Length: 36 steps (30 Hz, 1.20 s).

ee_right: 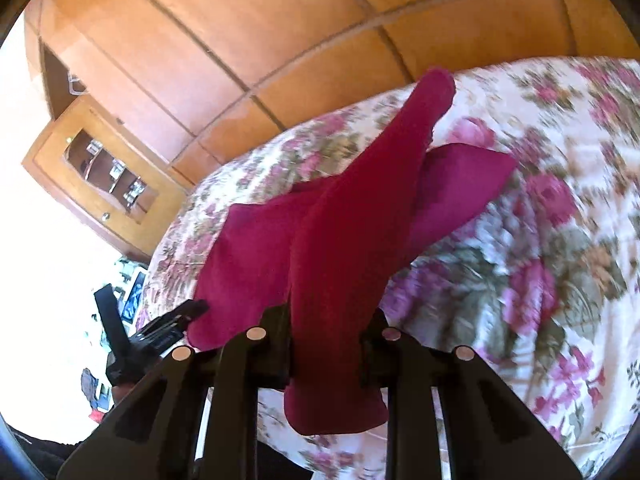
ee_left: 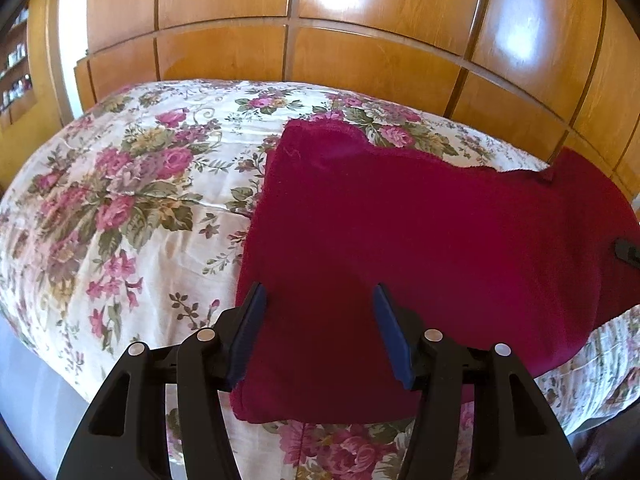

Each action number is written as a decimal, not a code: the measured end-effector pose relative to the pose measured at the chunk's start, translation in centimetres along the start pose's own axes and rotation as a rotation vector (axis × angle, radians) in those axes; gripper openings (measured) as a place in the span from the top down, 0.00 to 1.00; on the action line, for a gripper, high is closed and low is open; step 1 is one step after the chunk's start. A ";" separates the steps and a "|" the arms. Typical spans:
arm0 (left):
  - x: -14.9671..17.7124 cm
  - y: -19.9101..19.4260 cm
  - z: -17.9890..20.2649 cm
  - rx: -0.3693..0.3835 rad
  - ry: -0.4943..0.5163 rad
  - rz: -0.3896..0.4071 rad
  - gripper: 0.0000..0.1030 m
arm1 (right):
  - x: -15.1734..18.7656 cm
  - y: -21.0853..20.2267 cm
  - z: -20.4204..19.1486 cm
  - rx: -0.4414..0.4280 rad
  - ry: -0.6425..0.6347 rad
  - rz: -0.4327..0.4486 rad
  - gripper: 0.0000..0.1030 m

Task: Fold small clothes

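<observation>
A dark red knit garment [ee_left: 400,248] lies spread on the floral bedspread [ee_left: 120,200]. My left gripper [ee_left: 320,312] is open, its blue-padded fingers [ee_left: 248,336] spread over the garment's near left corner. In the right wrist view the garment [ee_right: 340,264] is lifted in a ridge. My right gripper [ee_right: 330,328] is shut on a fold of it; cloth hides the fingertips. A loose end hangs below the fingers. The left gripper [ee_right: 160,332] shows at the left of the right wrist view, and the right gripper tip shows at the left view's right edge [ee_left: 628,252].
Wooden wardrobe panels [ee_left: 320,40] stand behind the bed. A wooden cabinet with a glass door [ee_right: 108,176] stands at the left in the right wrist view. The bed's near edge [ee_left: 60,368] drops off at the lower left.
</observation>
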<state>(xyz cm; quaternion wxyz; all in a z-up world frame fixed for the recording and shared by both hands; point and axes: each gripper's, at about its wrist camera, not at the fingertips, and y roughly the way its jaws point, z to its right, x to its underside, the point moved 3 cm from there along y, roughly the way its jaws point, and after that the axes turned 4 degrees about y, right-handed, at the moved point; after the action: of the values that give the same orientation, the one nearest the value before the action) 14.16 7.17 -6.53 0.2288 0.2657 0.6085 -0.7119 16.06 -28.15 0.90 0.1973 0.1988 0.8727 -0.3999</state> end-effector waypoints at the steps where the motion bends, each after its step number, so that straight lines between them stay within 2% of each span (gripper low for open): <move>1: 0.0 0.1 -0.1 0.010 -0.006 -0.002 0.47 | -0.1 0.0 -0.3 -0.004 -0.011 -0.001 0.81; 6: 0.0 0.0 -0.4 0.061 -0.021 -0.002 0.47 | -0.6 1.5 -3.6 -0.040 -0.083 -0.019 0.81; 11: -0.1 -0.3 -1.1 0.148 -0.058 -0.003 0.47 | -0.7 4.2 -7.9 -0.093 -0.159 -0.055 0.81; 16: -0.2 -0.8 -2.5 0.220 -0.126 -0.003 0.50 | 0.6 9.2 -12.5 -0.127 -0.251 -0.138 0.81; 20: -0.4 -1.8 -4.7 0.267 -0.216 0.016 0.50 | 2.3 12.9 -14.5 -0.116 -0.317 -0.215 0.81; 23: -0.5 -2.5 -6.6 0.300 -0.287 0.024 0.50 | 4.1 15.9 -15.9 -0.065 -0.384 -0.270 0.81; 24: -0.5 -2.7 -7.1 0.307 -0.303 0.028 0.50 | 4.4 16.8 -16.3 -0.048 -0.397 -0.281 0.79; 26: -0.7 -3.2 -8.1 0.338 -0.348 0.034 0.50 | 5.4 17.9 -16.9 -0.037 -0.442 -0.298 0.69; 27: -0.8 -3.3 -8.6 0.356 -0.371 0.037 0.50 | 5.7 18.1 -17.3 -0.055 -0.453 -0.297 0.51; 29: -1.2 -3.8 -9.3 0.383 -0.404 0.052 0.50 | 6.5 17.5 -18.2 -0.137 -0.476 -0.291 0.33; 33: -2.3 -4.7 -9.5 0.441 -0.419 0.066 0.49 | 7.9 15.0 -17.9 -0.199 -0.511 -0.296 0.32; 36: -3.1 -5.0 -8.8 0.476 -0.406 0.062 0.44 | 8.2 12.4 -16.0 -0.190 -0.495 -0.280 0.32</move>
<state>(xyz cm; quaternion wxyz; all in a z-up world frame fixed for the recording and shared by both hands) 14.09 16.69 -1.81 0.2986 0.1825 0.3580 -0.8657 12.43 -6.71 -1.29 0.3645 -0.0462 0.8506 -0.3761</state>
